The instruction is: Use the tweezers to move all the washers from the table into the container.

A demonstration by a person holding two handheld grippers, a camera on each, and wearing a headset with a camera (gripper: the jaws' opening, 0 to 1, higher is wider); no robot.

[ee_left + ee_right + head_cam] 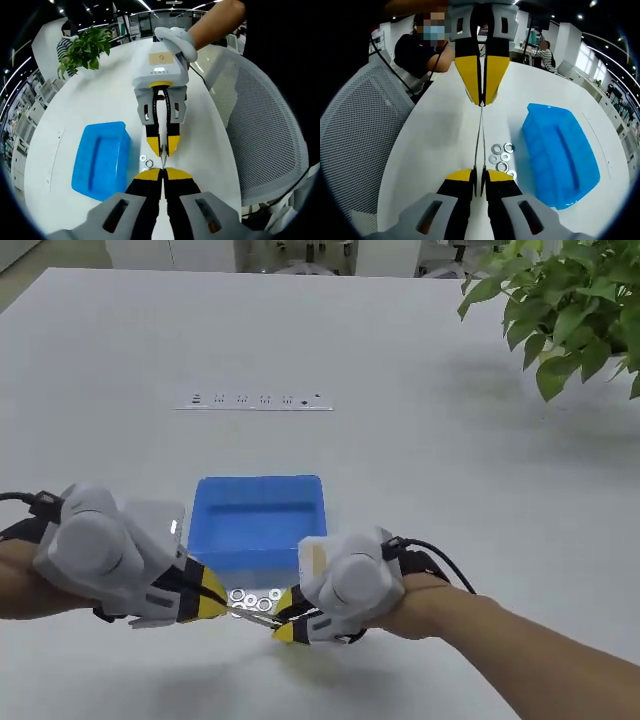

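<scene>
Slim metal tweezers (255,612) (480,135) span the gap between my two grippers, which face each other nose to nose. My left gripper (218,598) (163,174) is shut on one end of them. The right gripper (283,618) (480,176) is shut on the other end, where the two arms stand slightly apart. Several steel washers (256,597) (146,160) (501,157) lie in a cluster on the white table, right beside the tweezers. Just beyond them sits the blue container (260,515) (100,160) (560,150), with nothing visible inside.
A flush socket strip (255,400) lies farther back on the table. A green plant (570,310) stands at the far right corner. A grey mesh chair (270,125) (355,125) is next to the table's near edge, and people sit in the background.
</scene>
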